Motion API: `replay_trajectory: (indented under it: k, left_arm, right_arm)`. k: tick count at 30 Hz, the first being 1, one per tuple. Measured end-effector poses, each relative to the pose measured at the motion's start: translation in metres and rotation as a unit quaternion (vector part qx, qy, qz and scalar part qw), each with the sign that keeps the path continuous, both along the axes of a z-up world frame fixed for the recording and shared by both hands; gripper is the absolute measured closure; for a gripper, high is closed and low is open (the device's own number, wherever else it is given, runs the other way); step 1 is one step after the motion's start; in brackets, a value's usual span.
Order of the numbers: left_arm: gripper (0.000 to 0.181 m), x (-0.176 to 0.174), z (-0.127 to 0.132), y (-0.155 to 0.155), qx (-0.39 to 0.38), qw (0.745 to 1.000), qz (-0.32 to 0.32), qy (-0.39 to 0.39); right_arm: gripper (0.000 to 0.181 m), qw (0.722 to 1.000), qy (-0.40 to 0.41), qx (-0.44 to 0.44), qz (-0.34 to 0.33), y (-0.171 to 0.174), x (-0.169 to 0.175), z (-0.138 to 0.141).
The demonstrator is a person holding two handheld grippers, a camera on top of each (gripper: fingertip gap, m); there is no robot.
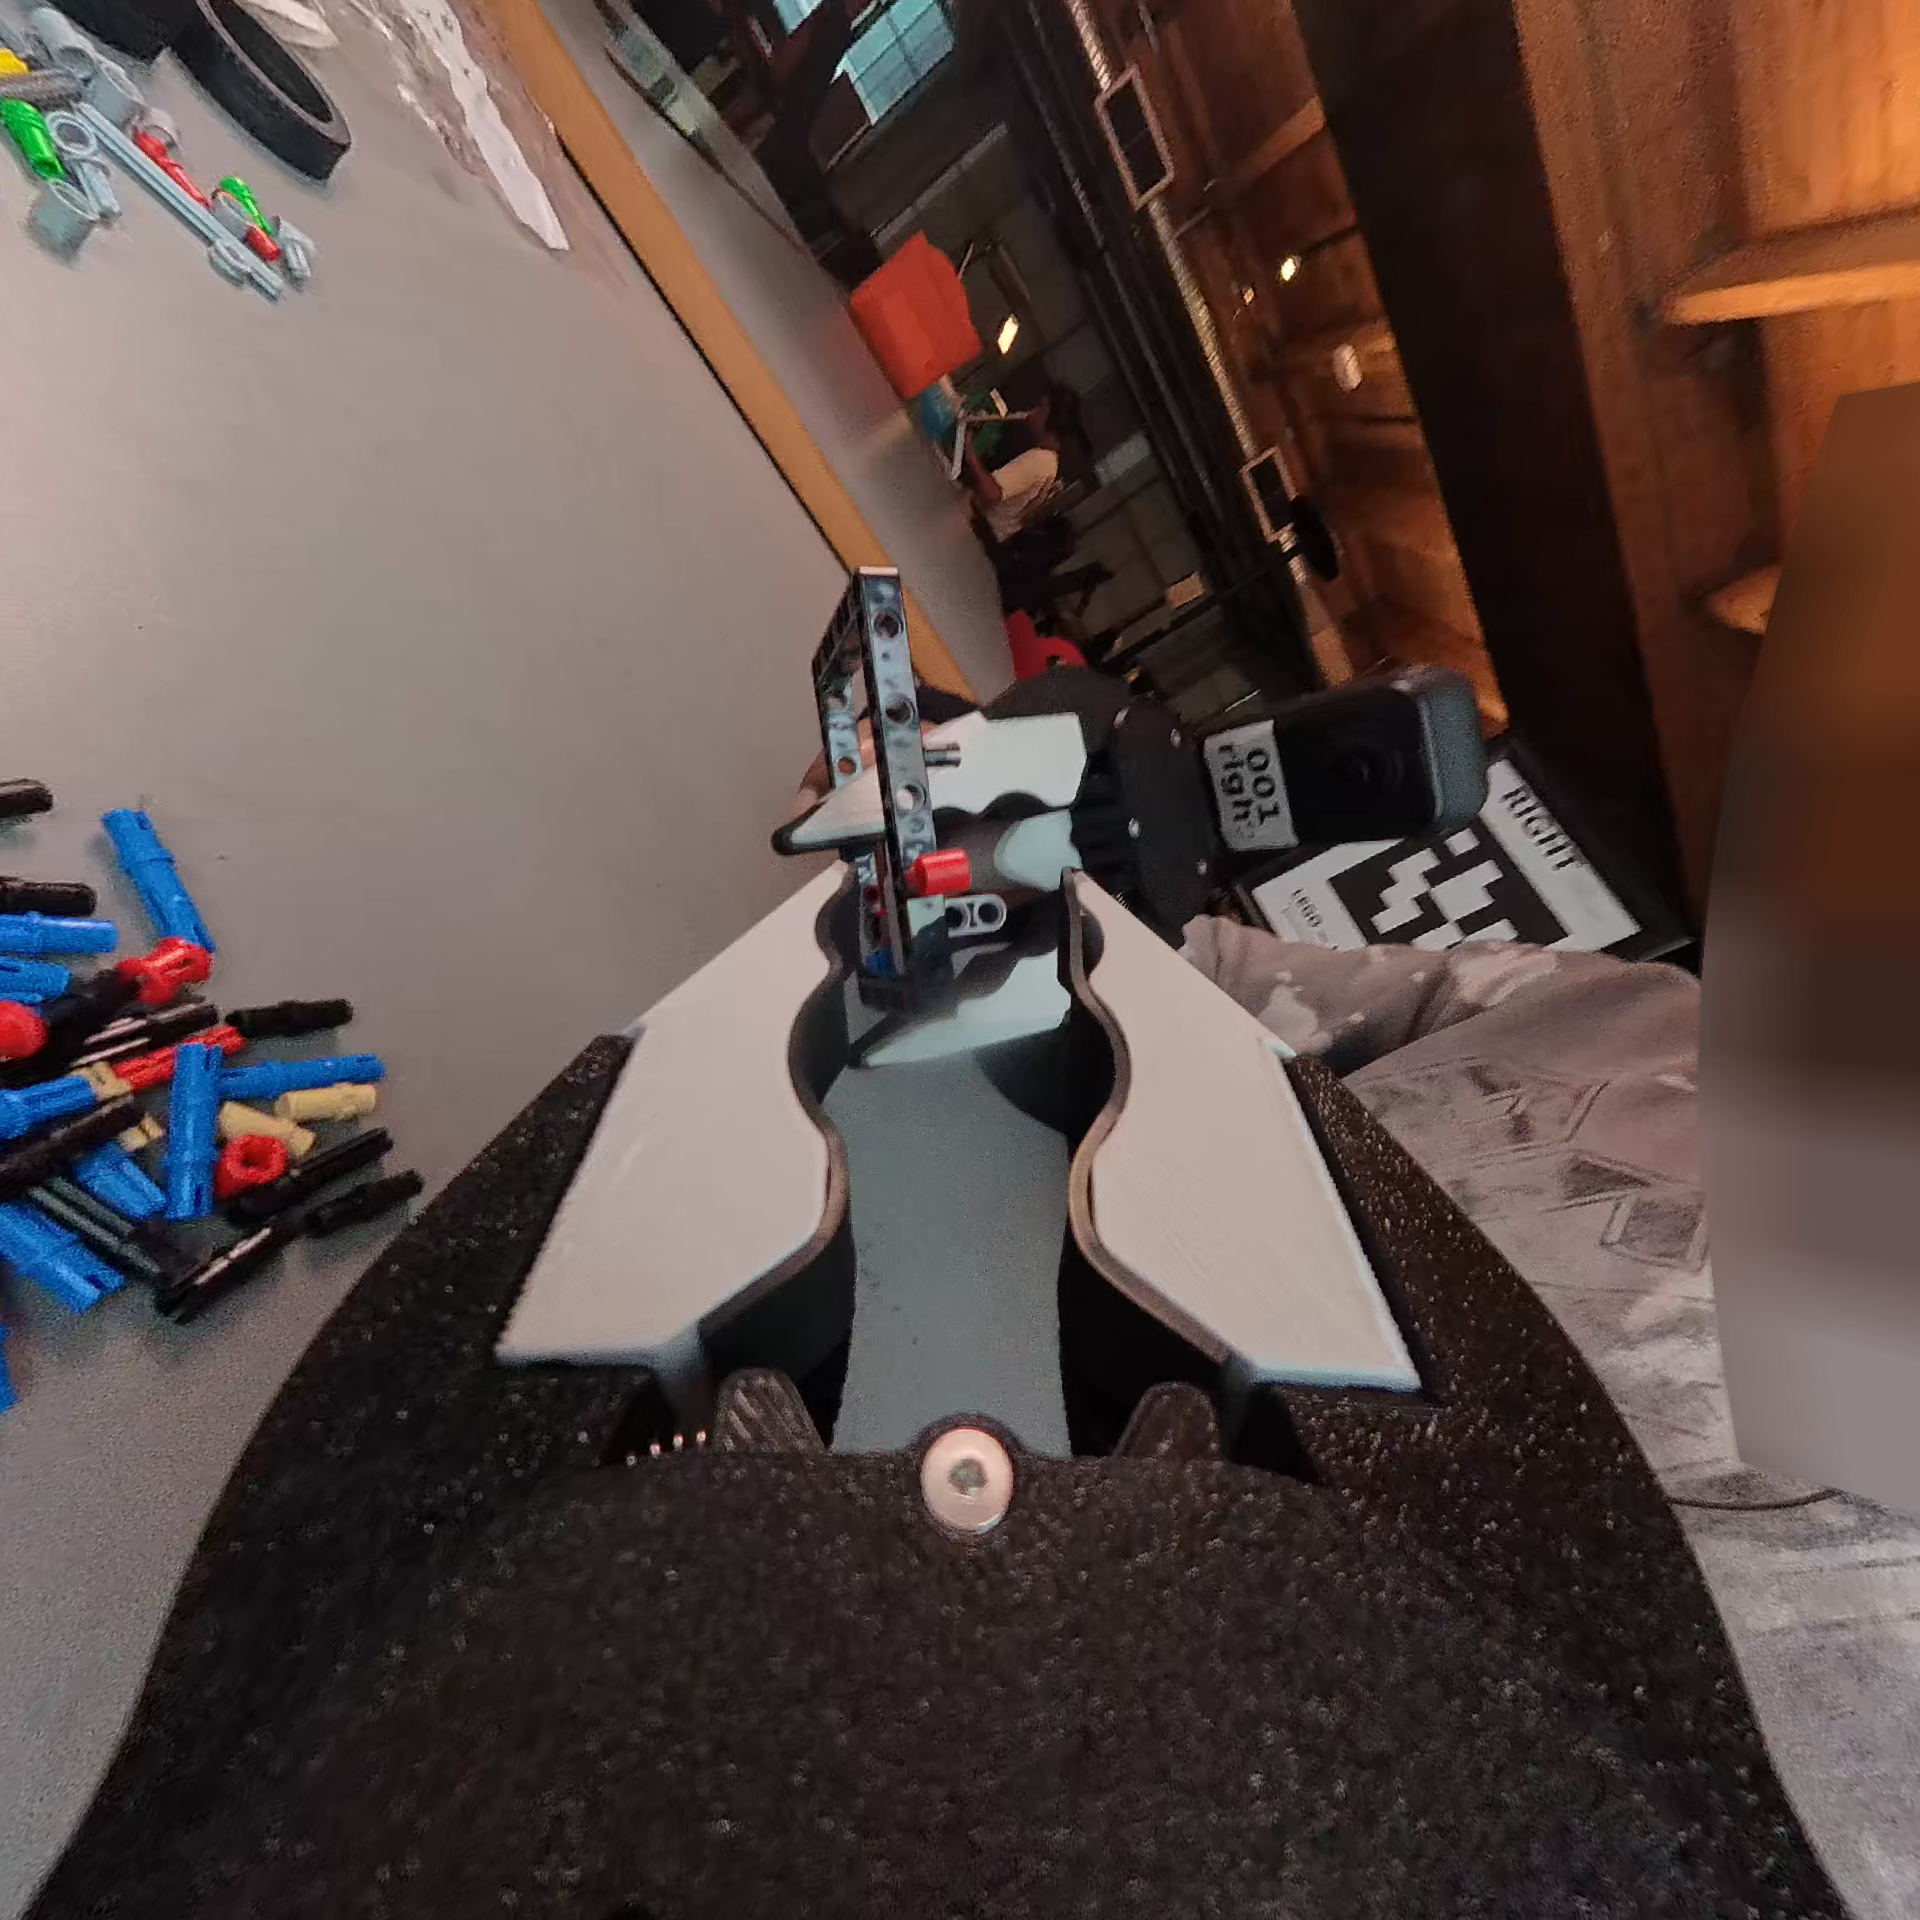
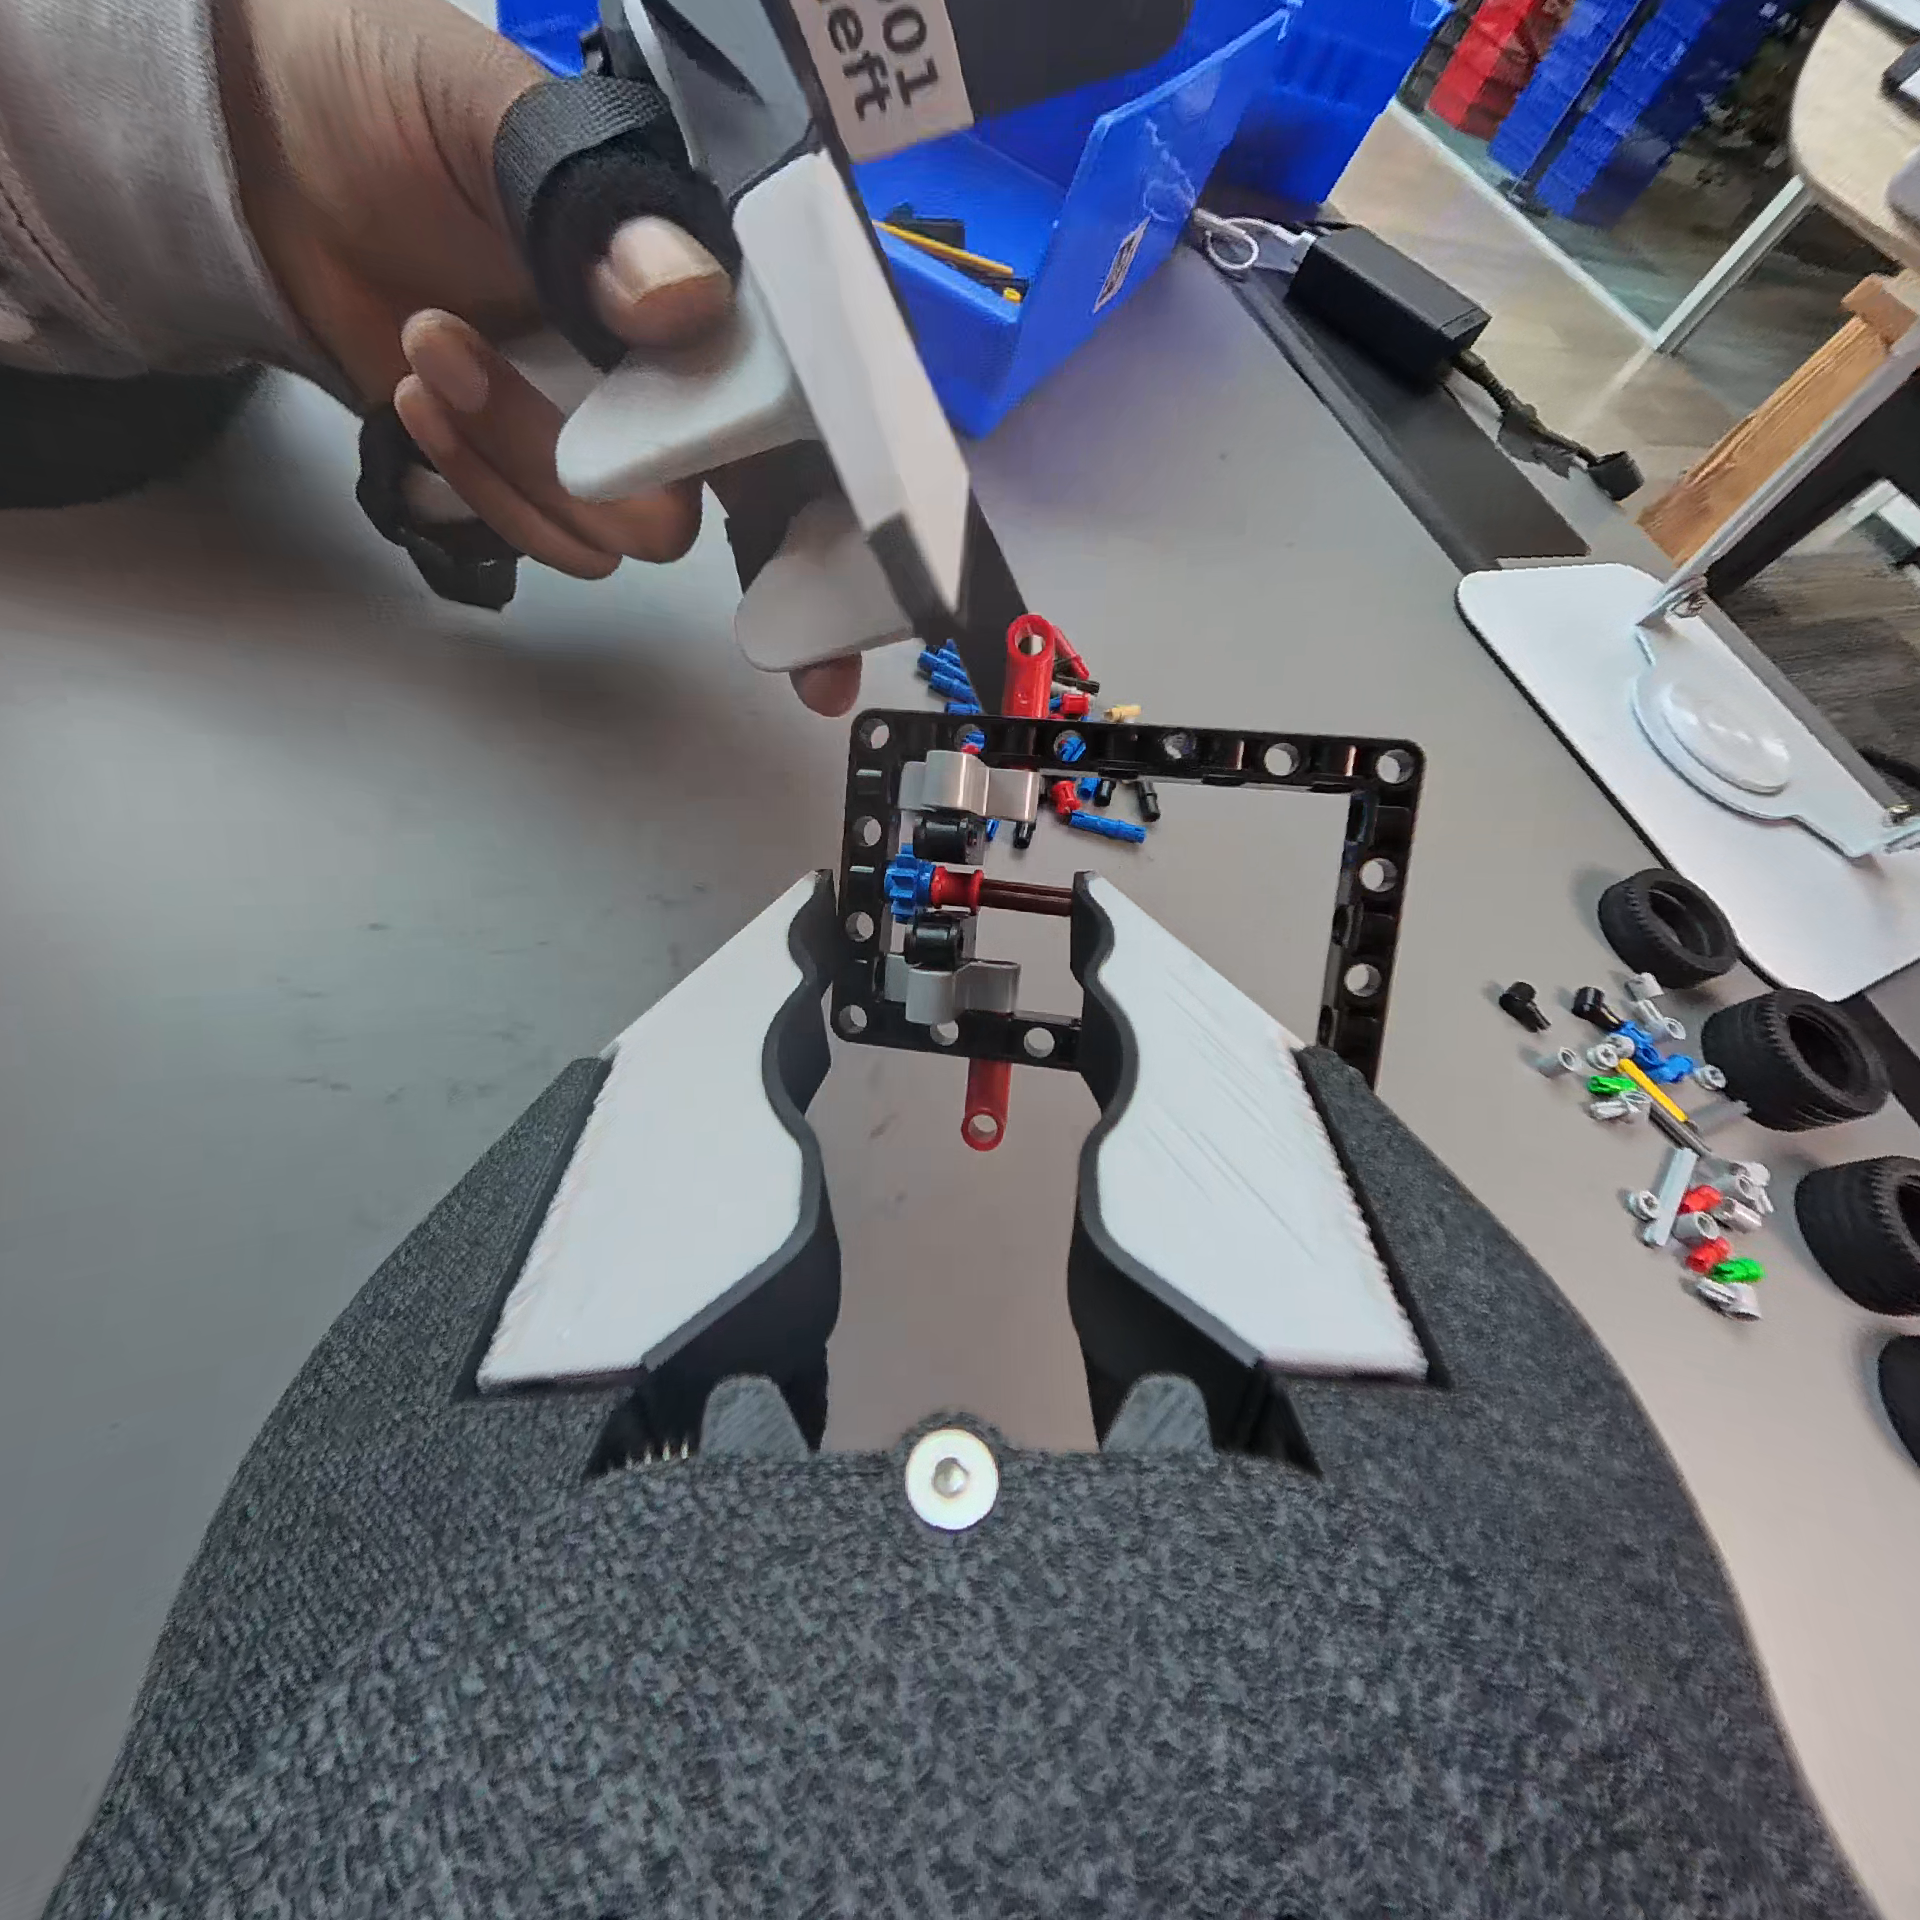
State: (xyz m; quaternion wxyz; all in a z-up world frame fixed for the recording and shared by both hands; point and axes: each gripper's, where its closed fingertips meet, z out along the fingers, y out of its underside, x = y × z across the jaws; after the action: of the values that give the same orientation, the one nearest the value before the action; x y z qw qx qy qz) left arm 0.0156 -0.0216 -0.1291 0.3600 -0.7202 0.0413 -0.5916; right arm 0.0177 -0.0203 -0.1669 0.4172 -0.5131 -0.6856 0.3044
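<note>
My right gripper (image 2: 953, 888) is shut on a black rectangular beam frame (image 2: 1377, 883) and holds it upright above the grey table (image 2: 312, 831). One fingertip presses the frame's left beam, the other the end of a brown axle (image 2: 1023, 896). That axle carries a blue gear (image 2: 902, 885) and a red bush (image 2: 956, 885), with grey connectors above and below. A red lever (image 2: 982, 1107) hangs under the frame. My left gripper (image 1: 951, 904) is open and empty, its fingers on either side of the frame's lower edge (image 1: 883, 727), seen edge-on. It also shows in the right wrist view (image 2: 862, 416), above the frame.
A pile of blue, black and red pins (image 1: 156, 1091) lies left of my left gripper. Black tyres (image 2: 1792, 1060) and small loose parts (image 2: 1683, 1174) lie at the right. A blue bin (image 2: 1039, 239), a black power adapter (image 2: 1387, 301) and a white stand base (image 2: 1579, 707) stand farther back. About 4 centimeters separates my left fingertips from my right.
</note>
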Motion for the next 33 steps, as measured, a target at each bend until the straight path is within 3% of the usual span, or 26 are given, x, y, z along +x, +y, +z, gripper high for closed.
replay_trajectory:
  k: [2,6,19,33]
  left_arm:
    - [0.146,0.006,-0.008,-0.006,0.007,0.999,-0.009,0.051]
    - [0.174,0.013,-0.019,-0.006,0.009,0.995,-0.008,0.095]
    - [0.175,0.014,0.009,-0.003,-0.03,0.994,-0.006,-0.106]
    - [0.176,0.016,0.009,-0.005,-0.043,0.99,-0.016,-0.134]
  right_arm:
    - [0.136,1.0,-0.016,0.008,0.005,0.001,0.001,-0.001]
    - [0.137,0.999,-0.024,0.028,0.015,-0.001,0.002,0.004]
    - [0.138,0.977,0.1,0.19,0.006,0.004,0.001,0.04]
    - [0.141,0.975,0.089,0.2,0.048,-0.005,0.004,0.036]
